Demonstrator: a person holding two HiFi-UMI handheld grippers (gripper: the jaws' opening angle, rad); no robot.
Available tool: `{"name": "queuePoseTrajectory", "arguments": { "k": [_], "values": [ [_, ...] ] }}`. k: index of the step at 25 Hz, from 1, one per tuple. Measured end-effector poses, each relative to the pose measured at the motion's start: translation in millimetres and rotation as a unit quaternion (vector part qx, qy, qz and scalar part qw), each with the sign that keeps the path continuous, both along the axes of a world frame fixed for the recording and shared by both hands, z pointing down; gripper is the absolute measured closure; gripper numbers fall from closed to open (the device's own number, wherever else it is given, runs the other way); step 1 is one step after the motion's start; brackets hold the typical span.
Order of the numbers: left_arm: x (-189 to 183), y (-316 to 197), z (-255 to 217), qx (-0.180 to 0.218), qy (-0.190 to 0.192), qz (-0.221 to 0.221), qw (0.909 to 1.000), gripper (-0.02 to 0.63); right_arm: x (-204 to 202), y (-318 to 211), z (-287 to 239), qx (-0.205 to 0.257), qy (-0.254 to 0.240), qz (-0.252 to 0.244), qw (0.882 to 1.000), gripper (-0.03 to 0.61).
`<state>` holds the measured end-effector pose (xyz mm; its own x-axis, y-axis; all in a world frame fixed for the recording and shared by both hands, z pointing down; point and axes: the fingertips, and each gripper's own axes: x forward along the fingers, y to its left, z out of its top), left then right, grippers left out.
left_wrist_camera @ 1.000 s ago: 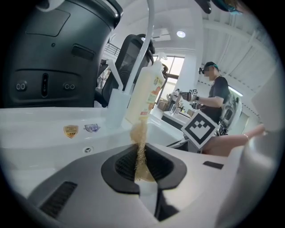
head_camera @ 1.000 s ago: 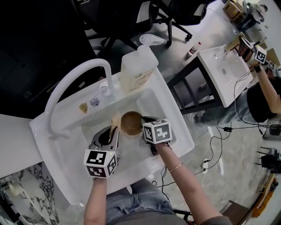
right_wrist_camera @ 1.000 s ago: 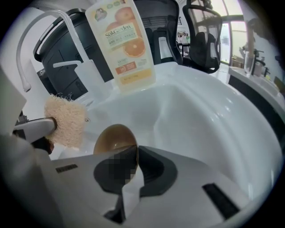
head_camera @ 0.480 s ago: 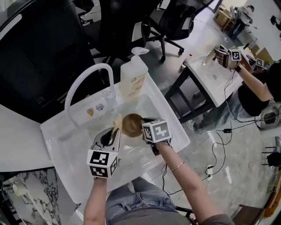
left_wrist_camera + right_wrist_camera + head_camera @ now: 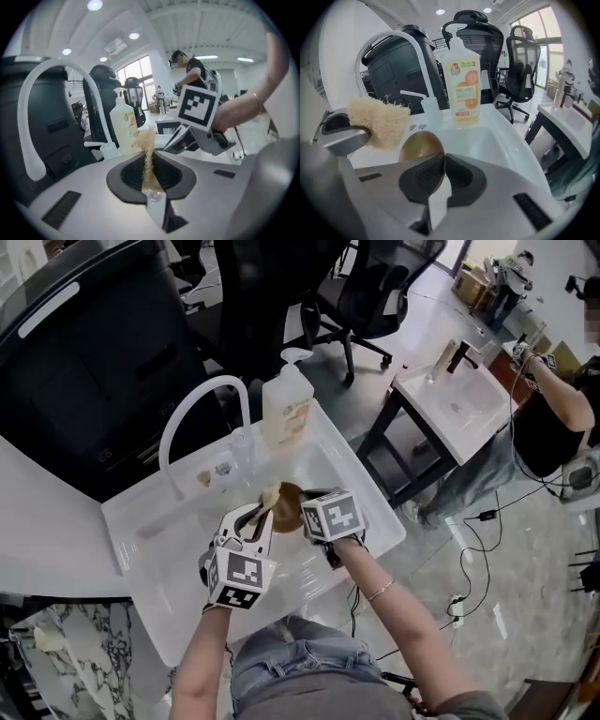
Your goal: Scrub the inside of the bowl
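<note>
**Bowl gripped by its rim, scrubber at its mouth**

In the white sink point(image 5: 178, 563), nearer than the curved faucet point(image 5: 192, 404) and the soap bottle point(image 5: 286, 404), the brown bowl point(image 5: 289, 502) is held tilted. Trouble is most likely to come from the thin rim hold. If scrubbing force is applied hard from the left, the bowl could be twisted out and dropped into the basin. The loofah scrubber point(image 5: 379, 123), pinched only along a narrow edge, could likewise be dragged free.

The right gripper point(image 5: 442, 168) is seen closed on the bowl's near rim, its jaws parted only by the wall's thickness. The left gripper point(image 5: 253, 521) is clamped tight on the scrubber, which is held at the bowl's left edge. Whether the two touch cannot be settled.
</note>
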<state>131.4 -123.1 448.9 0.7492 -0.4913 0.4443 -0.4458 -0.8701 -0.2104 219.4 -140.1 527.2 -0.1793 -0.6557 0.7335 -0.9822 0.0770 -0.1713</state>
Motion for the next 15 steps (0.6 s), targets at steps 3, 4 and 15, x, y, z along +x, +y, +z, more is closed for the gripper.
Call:
{"name": "queuePoseTrajectory", "arguments": {
  "k": [3,4,15],
  "values": [
    [6,3,6,0.067,-0.074,0.036,0.9943,0.568,-3,1,-5,0.007,0.002,0.000,1.000,0.554],
    [8,4,9,0.085,-0.097,0.046,0.9906,0.568,-4,1,-7,0.009,0.002,0.000,1.000,0.554],
    [12,20,63,0.123,-0.252,0.107,0.9539,0.568,-18,6,-13,0.028,0.012,-0.024,0.999,0.551]
  ]
}}
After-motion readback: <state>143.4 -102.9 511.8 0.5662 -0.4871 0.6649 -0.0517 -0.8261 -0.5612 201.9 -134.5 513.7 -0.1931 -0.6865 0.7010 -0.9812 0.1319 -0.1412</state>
